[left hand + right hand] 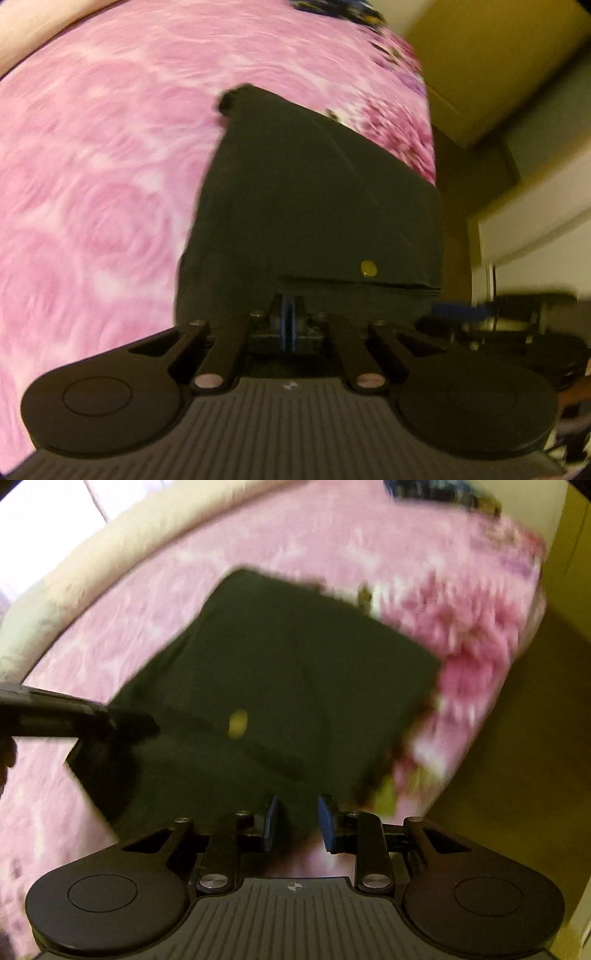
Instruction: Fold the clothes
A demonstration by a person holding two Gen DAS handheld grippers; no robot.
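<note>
Left gripper (289, 315): blue pads pressed fully together at the near edge of the dark, flat-folded garment (314, 199). Whether a layer of cloth is pinched between them cannot be told; the hem lies right at the tips. In the right wrist view this gripper (147, 725) reaches in from the left onto the garment's left corner.

Right gripper (297, 821): jaws partly apart, nothing clamped. Dark cloth and a patch of pink cover show through the gap, with the tips over the garment's near edge.

The garment (273, 686) lies as a roughly square packet on the pink rose-patterned bedspread (92, 166), close to the bed's right-hand edge. A small round yellow tag (368, 267) sits near its front hem. More dark and blue clothing (436, 491) lies at the far end of the bed.

Judgement: a late fold is in hand, the packet already compact. The next move calls for the right gripper to close on the near edge so both ends lift together; a one-sided pull would skew the layers.
</note>
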